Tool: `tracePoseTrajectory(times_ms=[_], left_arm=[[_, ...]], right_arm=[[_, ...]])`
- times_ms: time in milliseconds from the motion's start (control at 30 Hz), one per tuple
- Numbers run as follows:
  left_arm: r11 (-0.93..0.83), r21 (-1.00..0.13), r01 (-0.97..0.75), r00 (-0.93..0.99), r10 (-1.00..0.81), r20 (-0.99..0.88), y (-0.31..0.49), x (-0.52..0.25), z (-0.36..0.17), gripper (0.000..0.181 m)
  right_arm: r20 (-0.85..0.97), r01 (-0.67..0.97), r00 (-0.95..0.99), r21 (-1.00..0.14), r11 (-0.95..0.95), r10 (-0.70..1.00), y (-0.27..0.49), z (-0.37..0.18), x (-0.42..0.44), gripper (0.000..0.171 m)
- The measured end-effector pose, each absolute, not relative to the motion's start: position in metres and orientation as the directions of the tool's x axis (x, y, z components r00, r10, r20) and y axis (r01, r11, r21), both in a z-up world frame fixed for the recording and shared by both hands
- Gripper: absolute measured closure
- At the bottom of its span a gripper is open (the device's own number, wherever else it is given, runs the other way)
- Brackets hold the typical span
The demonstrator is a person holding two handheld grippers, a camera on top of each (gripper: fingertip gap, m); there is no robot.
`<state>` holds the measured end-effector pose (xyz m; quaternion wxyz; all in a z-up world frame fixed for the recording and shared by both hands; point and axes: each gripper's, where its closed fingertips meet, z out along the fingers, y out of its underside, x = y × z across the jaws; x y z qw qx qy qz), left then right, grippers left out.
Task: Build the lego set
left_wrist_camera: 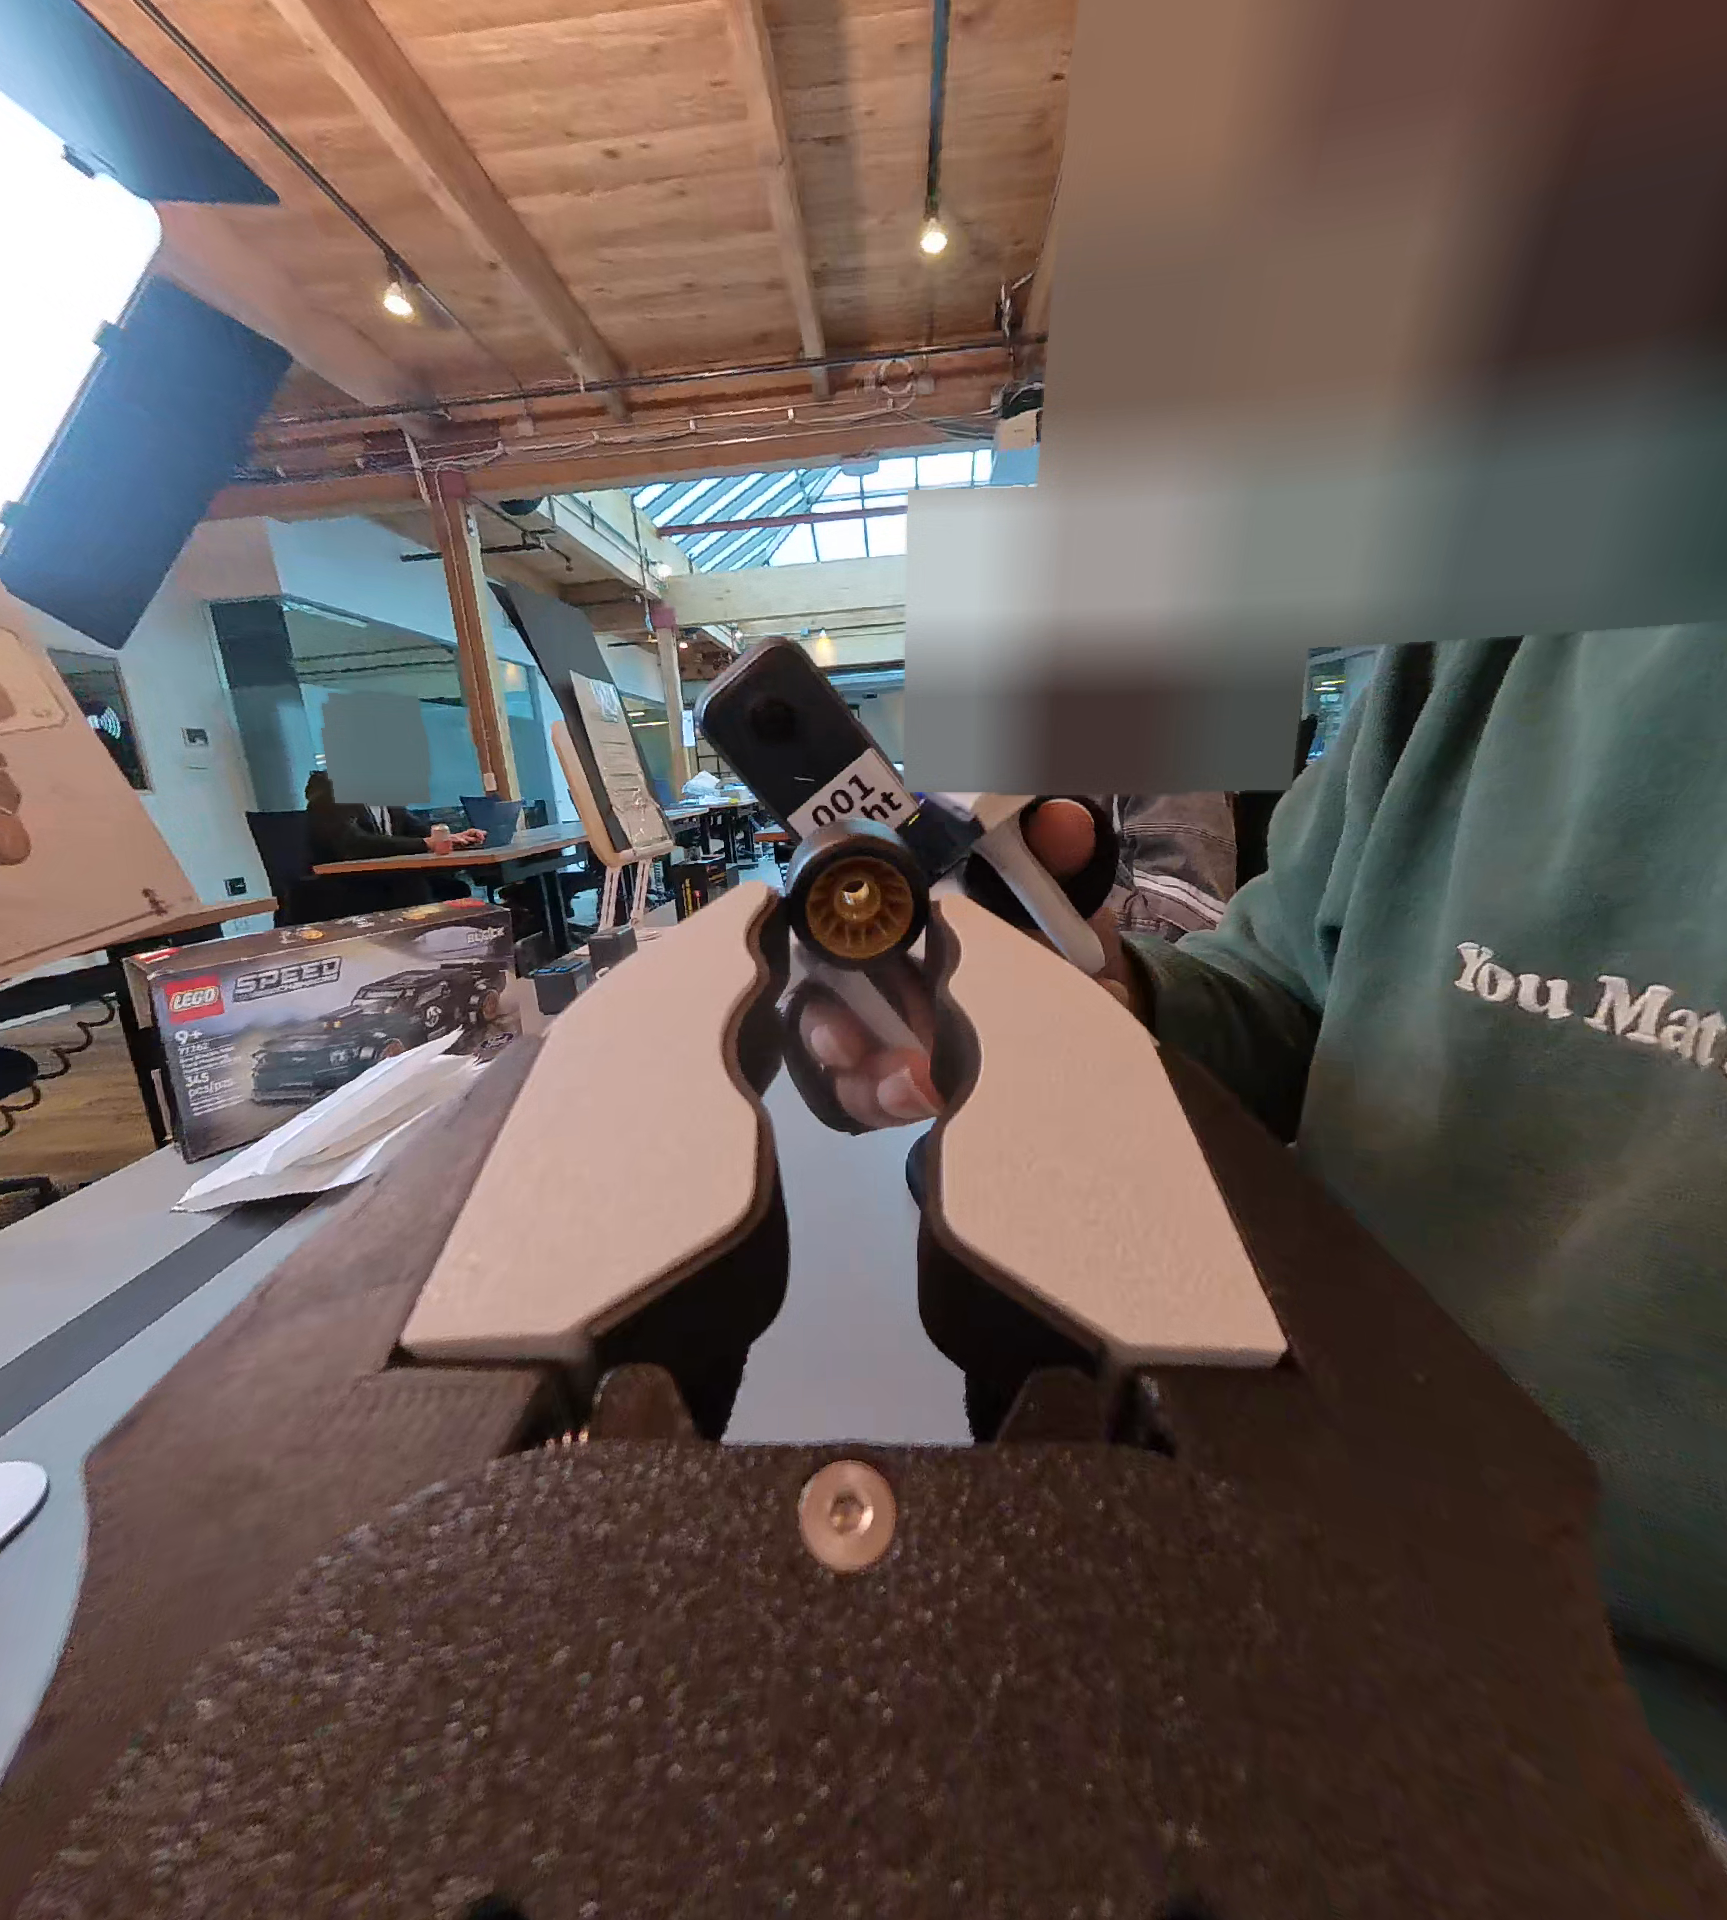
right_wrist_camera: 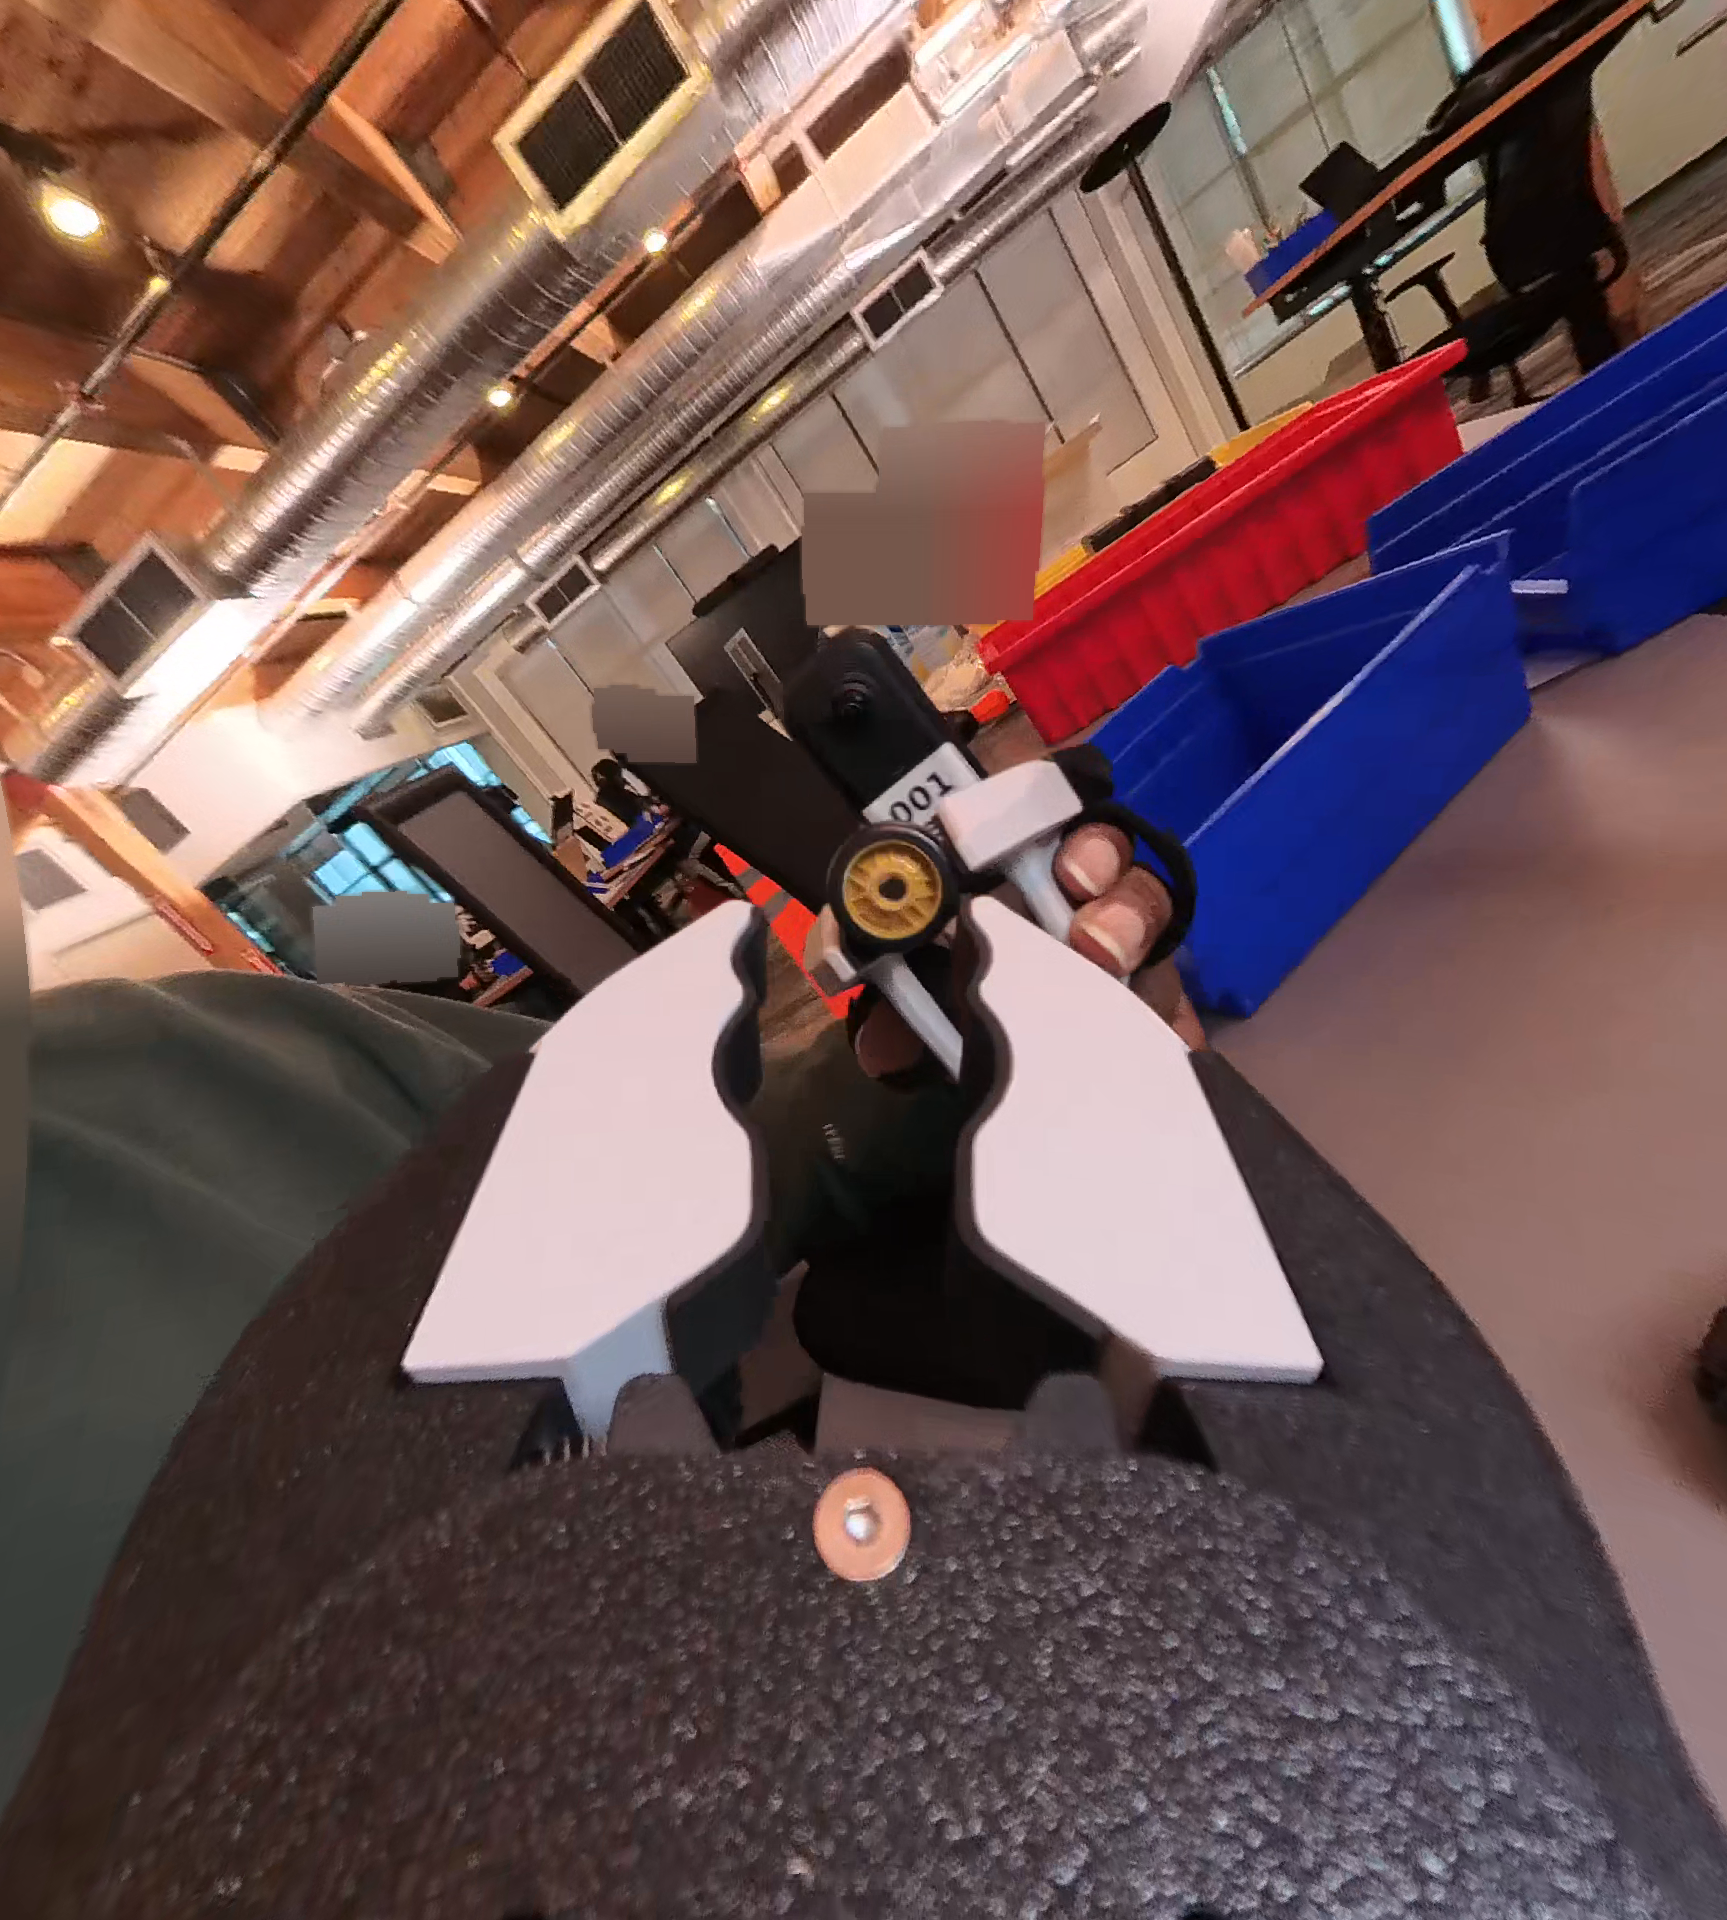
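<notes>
**Both claws meet at one small wheel**

The left claw [left_wrist_camera: 857, 914] is raised off the surface, and at its tips sits a small black rubber tyre on a tan-gold spoked plastic hub [left_wrist_camera: 857, 902]. The white fingers [left_wrist_camera: 630, 1122] press in on the tyre from either side, so this claw is clamped on the wheel. Just beyond it faces the other tool, with a hand [left_wrist_camera: 874, 1060] wrapped round its handle and a black camera above it.

In the right wrist view the same wheel [right_wrist_camera: 890, 889] appears at the tips of the right claw [right_wrist_camera: 864, 925]. Its fingers [right_wrist_camera: 620, 1132] stand a little apart there, and I cannot tell whether they grip the tyre or only flank it. A hand [right_wrist_camera: 1113, 914] holds the opposite tool directly behind the wheel.

Left of the left claw, lower down on the grey surface [left_wrist_camera: 38, 1340], stand a dark cardboard set box [left_wrist_camera: 319, 1018] and a white paper bag [left_wrist_camera: 339, 1132]. Right of the right claw lie open blue plastic bins [right_wrist_camera: 1358, 748] with a red bin [right_wrist_camera: 1233, 561] beyond them.
</notes>
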<state>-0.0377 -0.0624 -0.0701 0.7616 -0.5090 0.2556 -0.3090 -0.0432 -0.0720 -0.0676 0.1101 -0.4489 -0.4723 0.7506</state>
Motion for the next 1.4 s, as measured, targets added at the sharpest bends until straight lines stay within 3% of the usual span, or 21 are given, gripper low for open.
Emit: tracePoseTrajectory(times_ms=[200, 333, 400, 467, 500, 533, 567, 633, 767, 900, 1033, 1133, 1300, 1400], left_arm=[[0.308, -0.950, 0.054, 0.739, -0.652, -0.170, -0.051, -0.029, -0.084, 0.156], [0.260, -0.961, -0.098, 0.787, -0.571, -0.234, -0.039, -0.027, -0.091, 0.156], [0.242, -0.962, -0.127, 0.810, -0.534, -0.241, -0.036, -0.029, -0.089, 0.147], [0.209, -0.972, -0.109, 0.834, -0.513, -0.204, -0.036, -0.039, -0.085, 0.142], [0.188, -0.976, -0.113, 0.853, -0.484, -0.192, -0.037, -0.048, -0.084, 0.143], [0.165, -0.978, -0.126, 0.874, -0.447, -0.188, -0.039, -0.059, -0.084, 0.145], [0.138, -0.980, -0.146, 0.894, -0.406, -0.190, -0.042, -0.071, -0.086, 0.150], [0.075, -0.980, -0.183, 0.929, -0.312, -0.198, -0.051, -0.095, -0.091, 0.158], [-0.035, -0.983, -0.180, 0.973, -0.154, -0.172, -0.072, -0.143, -0.097, 0.168], [-0.205, -0.954, -0.218, 0.975, -0.012, -0.220, -0.100, -0.195, -0.107, 0.165], [-0.438, -0.880, -0.187, 0.973, 0.040, -0.227, -0.133, -0.240, -0.135, 0.159], [-0.617, -0.772, -0.150, 0.975, 0.038, -0.220, -0.159, -0.268, -0.160, 0.154], [-0.857, -0.509, -0.080, 0.988, -0.001, -0.153, -0.196, -0.302, -0.201, 0.151], [-0.919, -0.383, -0.091, 0.996, -0.078, -0.049, -0.203, -0.300, -0.223, 0.152]], right_arm=[[-0.622, 0.287, -0.533, -0.771, -0.569, 0.574, -0.064, -0.081, -0.044, 0.146], [-0.673, 0.312, -0.576, -0.706, -0.635, 0.465, -0.050, -0.084, -0.036, 0.146], [-0.684, 0.327, -0.595, -0.685, -0.651, 0.422, -0.034, -0.084, -0.026, 0.147], [-0.573, 0.354, -0.517, -0.820, -0.450, 0.636, -0.012, -0.114, -0.019, 0.147], [-0.416, 0.398, -0.429, -0.884, -0.246, 0.802, 0.007, -0.142, -0.016, 0.147], [-0.220, 0.482, -0.350, -0.876, -0.027, 0.911, 0.031, -0.173, -0.009, 0.147], [-0.051, 0.584, -0.316, -0.797, 0.151, 0.947, 0.052, -0.200, 0.003, 0.147], [0.095, 0.719, -0.328, -0.620, 0.314, 0.940, 0.075, -0.234, 0.026, 0.146], [0.051, 0.818, -0.371, -0.454, 0.353, 0.927, 0.081, -0.261, 0.048, 0.146], [0.023, 0.853, -0.382, -0.375, 0.363, 0.924, 0.086, -0.282, 0.053, 0.147], [0.001, 0.855, -0.368, -0.393, 0.339, 0.930, 0.086, -0.285, 0.053, 0.146], [0.039, 0.845, -0.344, -0.423, 0.327, 0.938, 0.090, -0.280, 0.053, 0.134], [0.009, 0.724, -0.259, -0.660, 0.201, 0.966, 0.086, -0.236, 0.045, 0.132], [0.016, 0.662, -0.236, -0.729, 0.173, 0.972, 0.084, -0.224, 0.047, 0.132]])
